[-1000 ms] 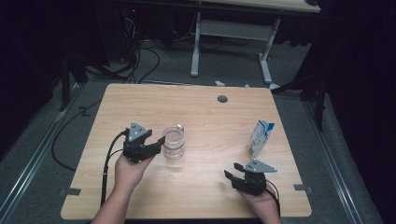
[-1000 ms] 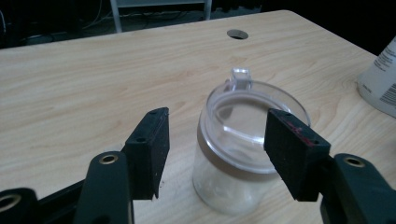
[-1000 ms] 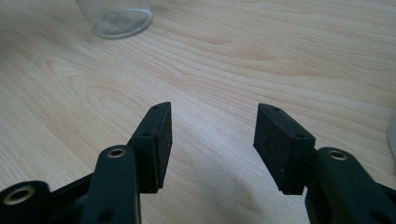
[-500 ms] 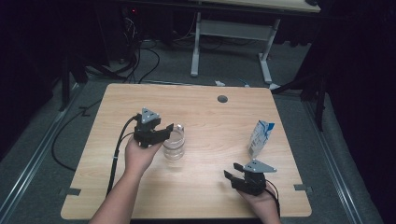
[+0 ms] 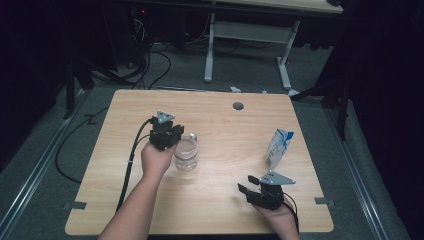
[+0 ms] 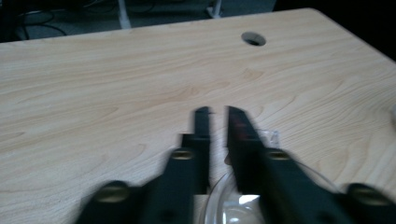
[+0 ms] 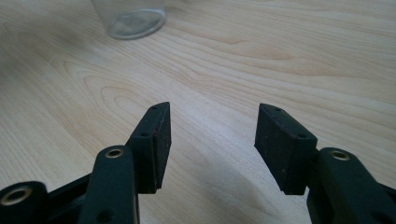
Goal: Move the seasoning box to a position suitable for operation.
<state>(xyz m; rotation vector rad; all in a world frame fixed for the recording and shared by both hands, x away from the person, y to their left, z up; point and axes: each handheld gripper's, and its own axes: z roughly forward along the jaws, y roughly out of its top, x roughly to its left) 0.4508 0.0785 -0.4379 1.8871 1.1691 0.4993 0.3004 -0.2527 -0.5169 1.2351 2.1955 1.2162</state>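
A clear glass (image 5: 186, 154) stands upright left of the table's middle. My left gripper (image 5: 170, 136) sits over its near-left rim, held from behind by a hand. In the left gripper view the jaws are almost together, and the glass rim (image 6: 219, 186) curves into the narrow gap between them, one jaw outside the wall and one over the mouth. My right gripper (image 5: 246, 190) rests low near the front right edge, open, with bare wood between its fingers (image 7: 154, 140). The base of the glass (image 7: 133, 18) shows far ahead of it.
A blue and white carton (image 5: 278, 149) stands upright at the right side of the wooden table (image 5: 225, 120), beyond the right gripper. A round cable hole (image 5: 238, 106) lies near the far edge. Cables and desk legs cross the floor behind the table.
My left gripper has moved forward and up from the glass's left side onto its rim, its jaws now together there. The glass, carton and right gripper have stayed put.
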